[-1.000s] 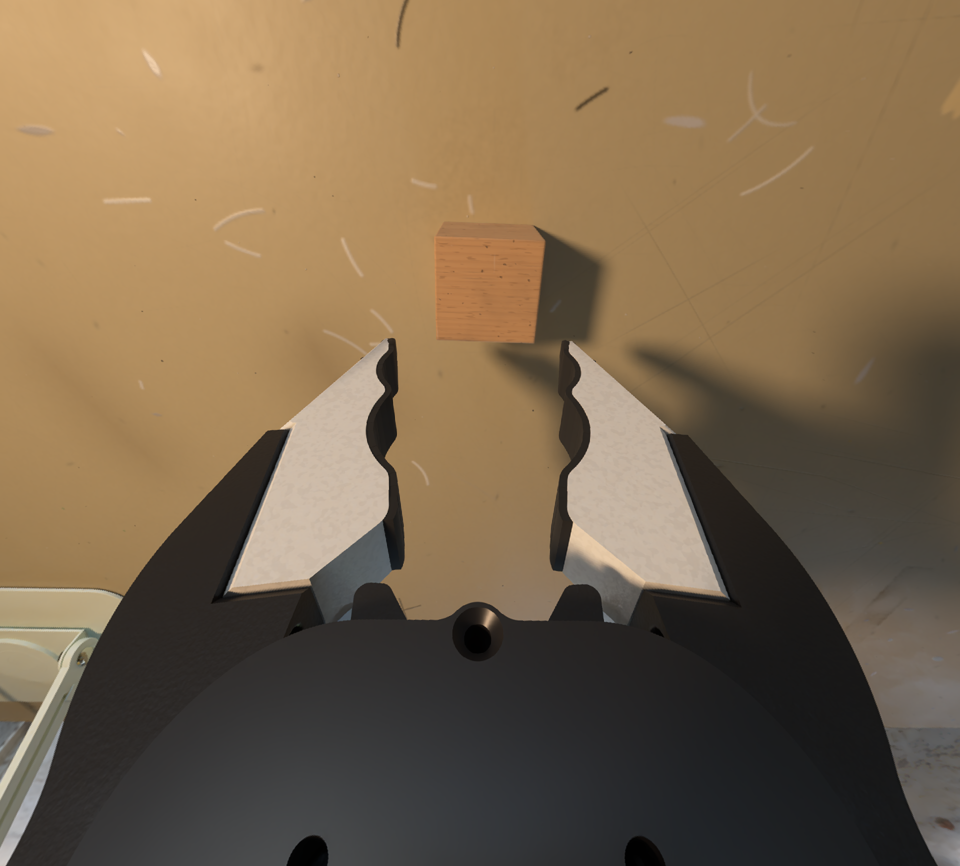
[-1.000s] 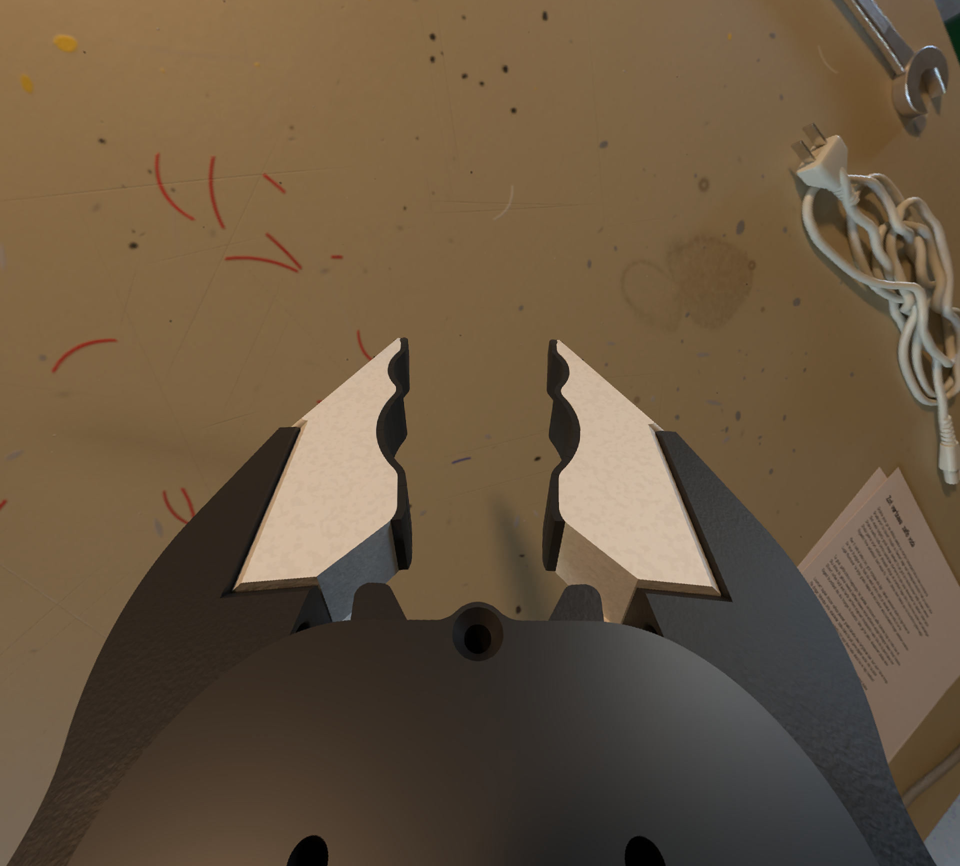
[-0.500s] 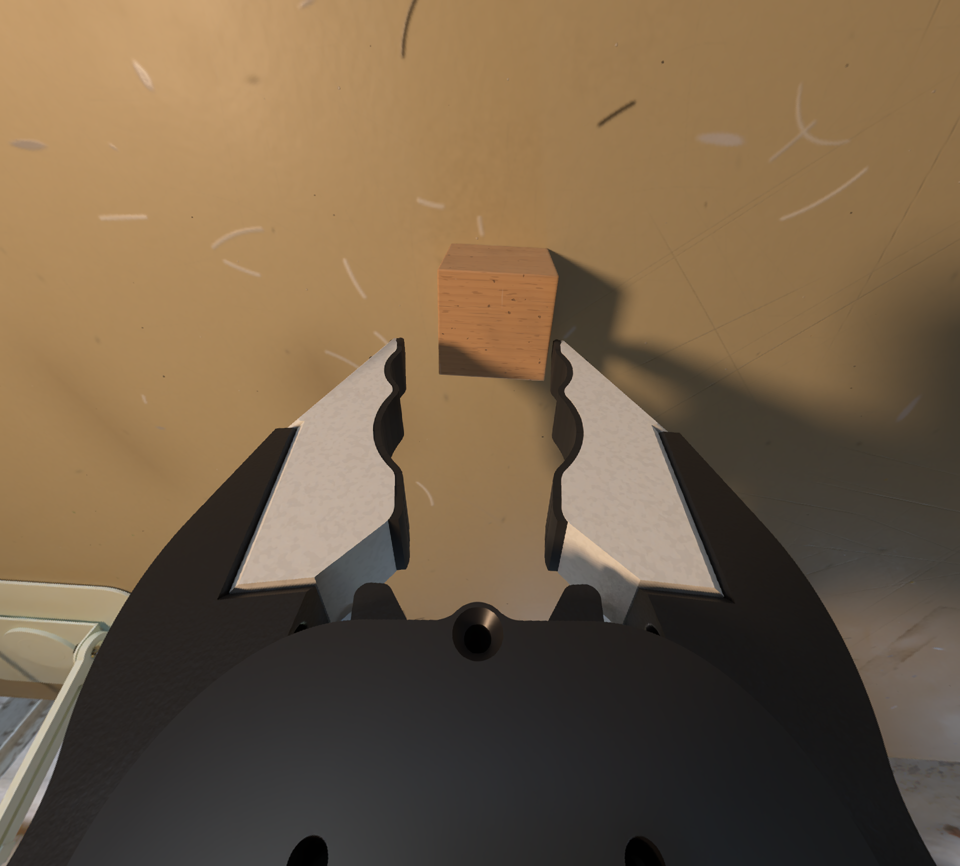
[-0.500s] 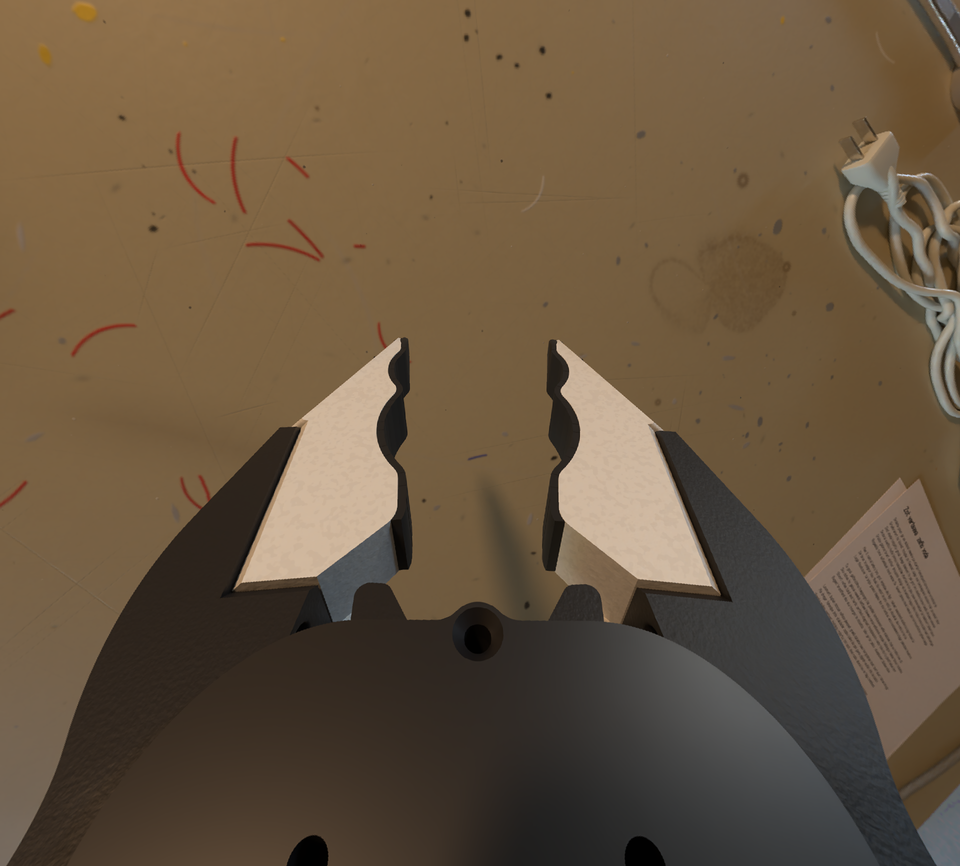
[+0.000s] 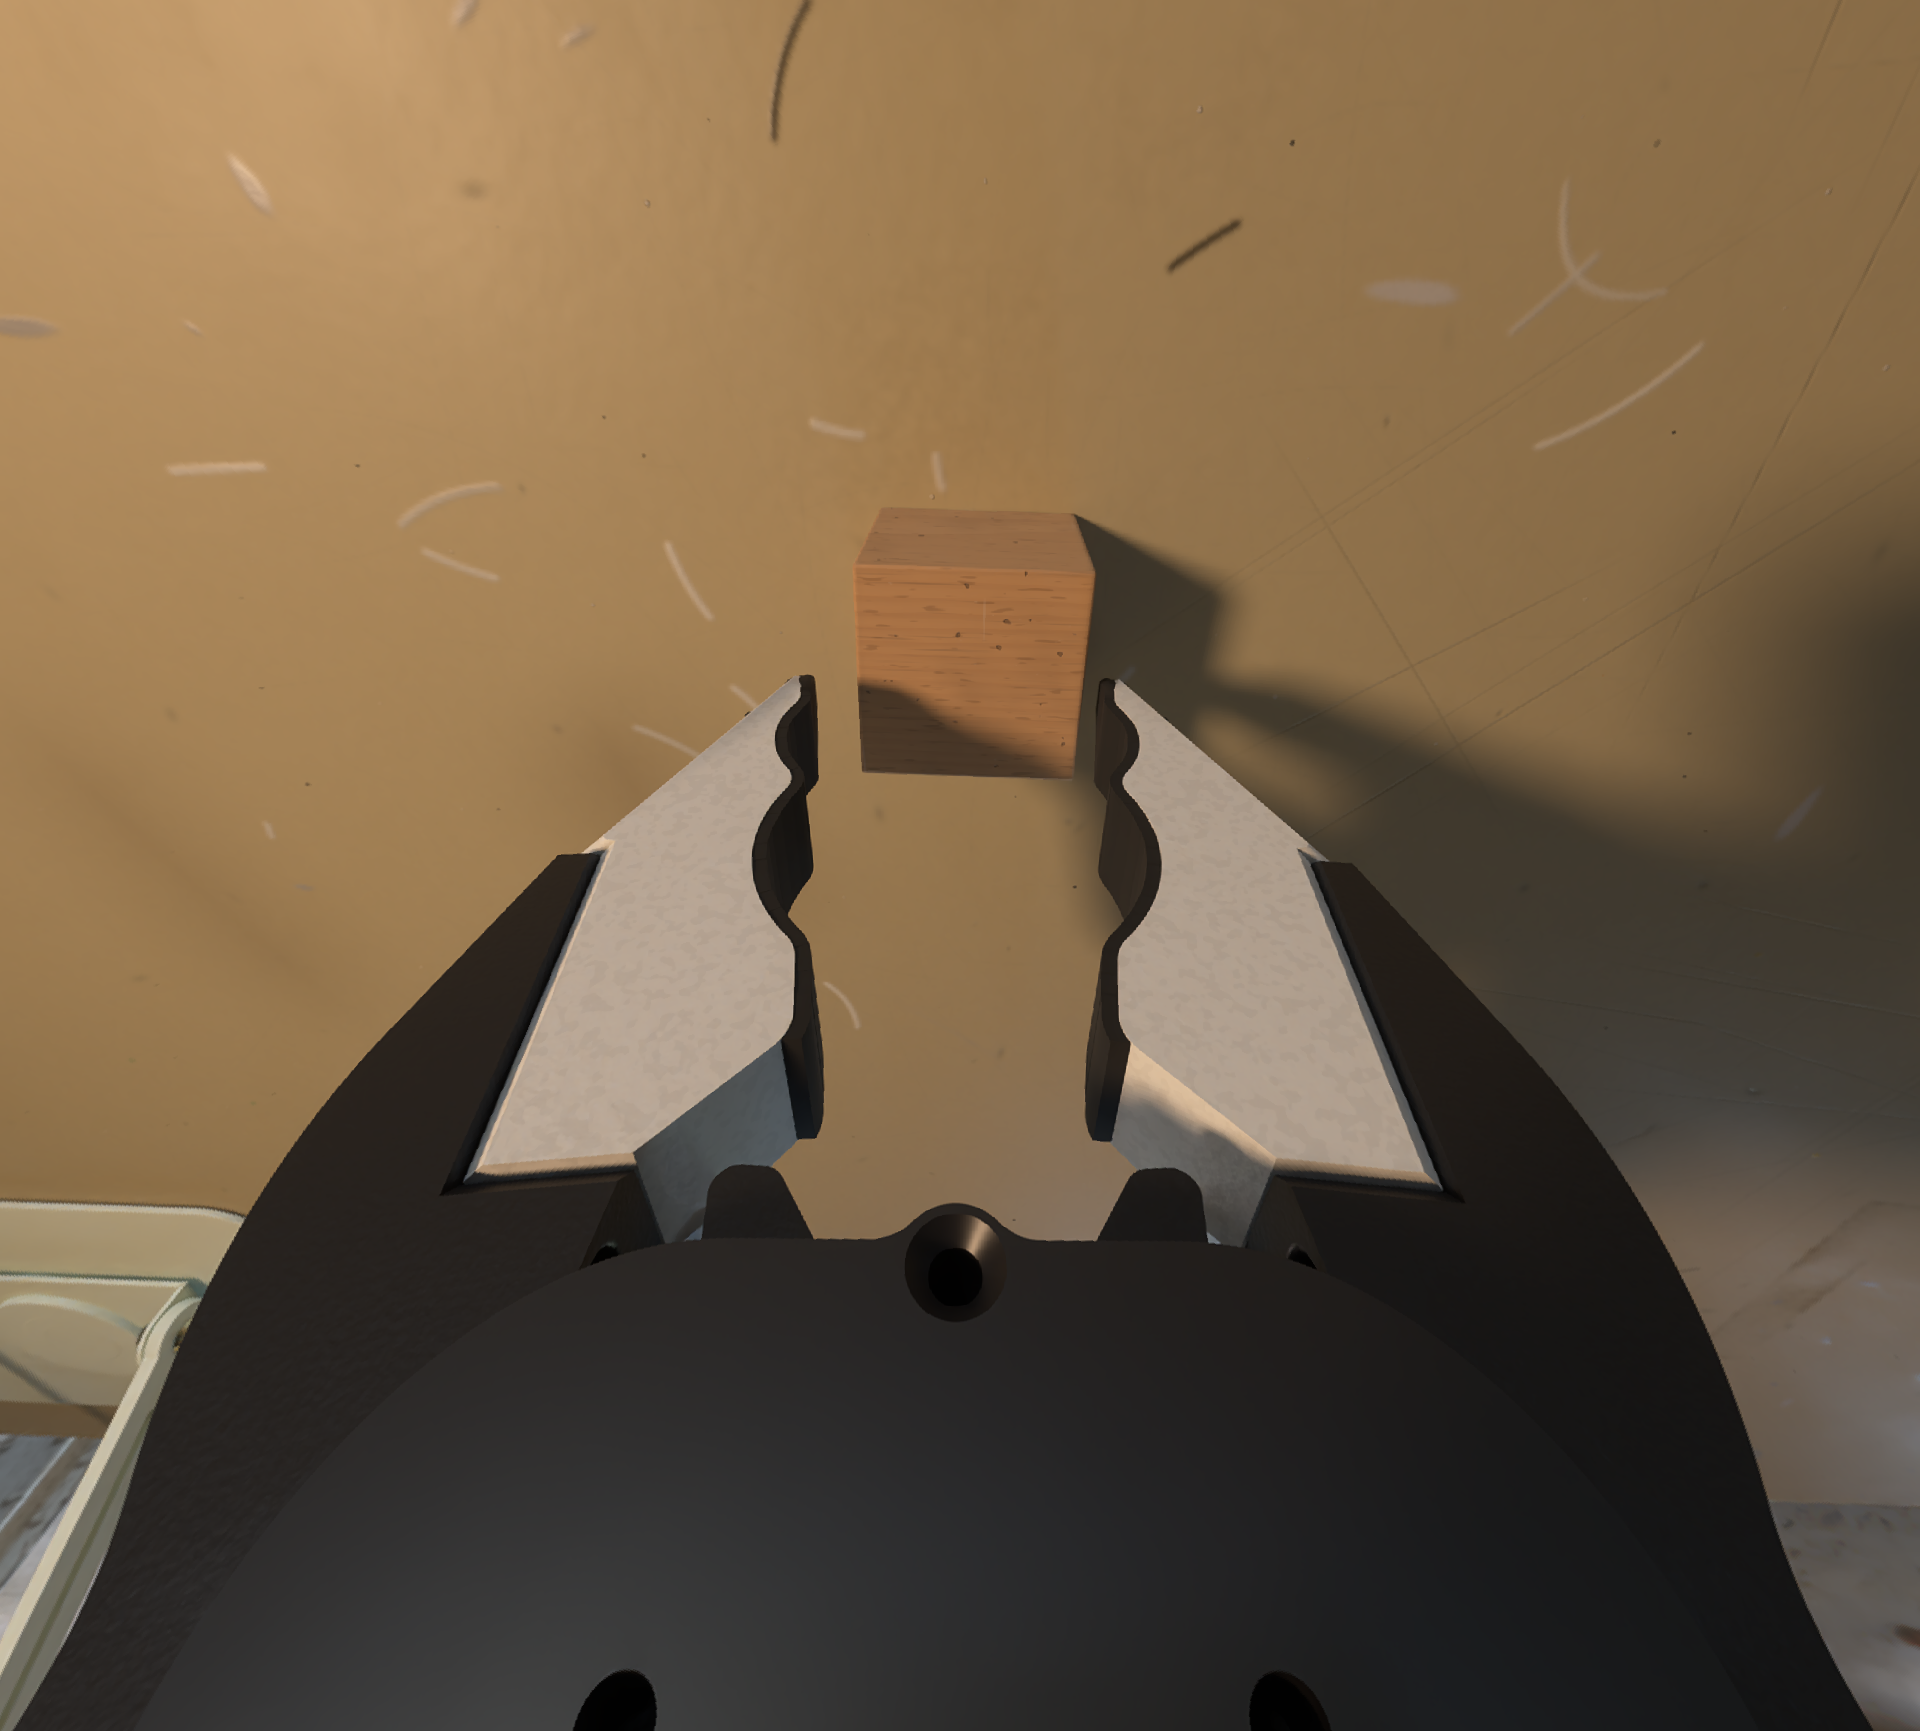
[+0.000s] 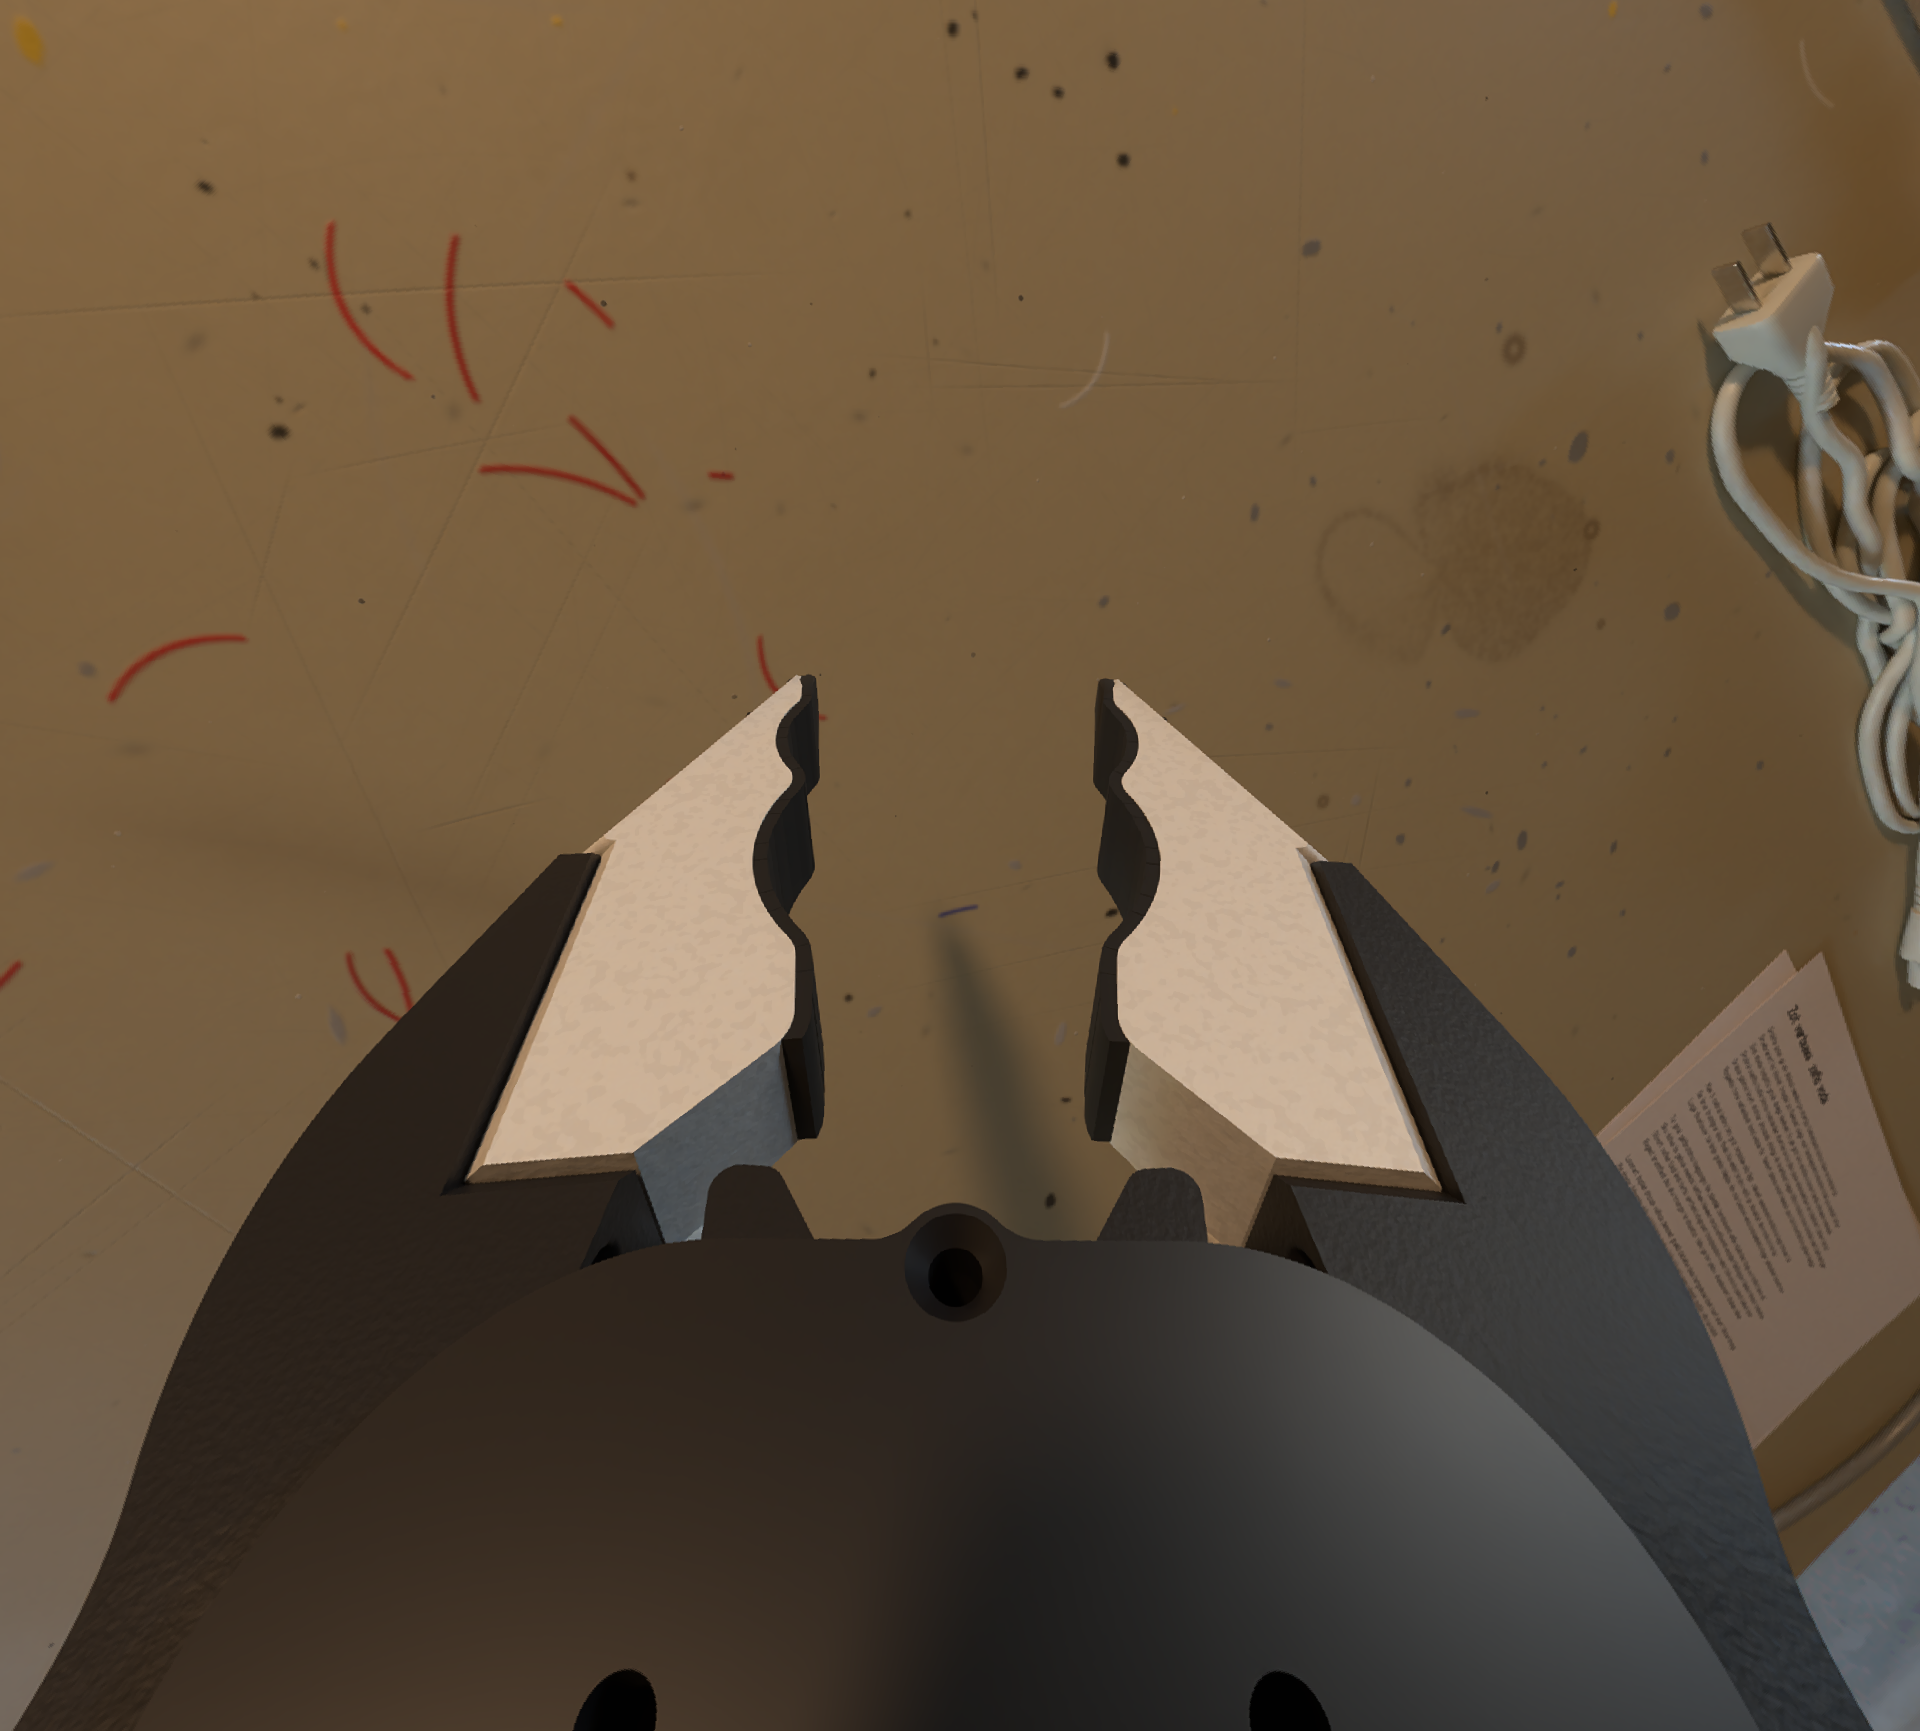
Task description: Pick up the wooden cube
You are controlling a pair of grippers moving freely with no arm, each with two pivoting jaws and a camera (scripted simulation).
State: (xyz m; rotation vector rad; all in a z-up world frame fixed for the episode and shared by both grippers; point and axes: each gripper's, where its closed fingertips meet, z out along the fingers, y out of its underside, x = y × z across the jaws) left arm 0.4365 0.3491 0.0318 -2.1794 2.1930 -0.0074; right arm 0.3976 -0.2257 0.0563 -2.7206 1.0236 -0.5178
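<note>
My left gripper (image 5: 956,694) has its fingers wide apart. The wooden cube (image 5: 971,642) stands on the tabletop (image 5: 416,279), its near part just between my fingertips, not gripped. My right gripper (image 6: 956,694) is also spread wide, holding nothing, near a white cable (image 6: 1829,518).

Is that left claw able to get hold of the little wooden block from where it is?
Probably yes. The left gripper is open, its fingertips flank the wooden cube with slim gaps on both sides, and only bare tabletop lies between them. It likely needs to ease forward before closing.
</note>
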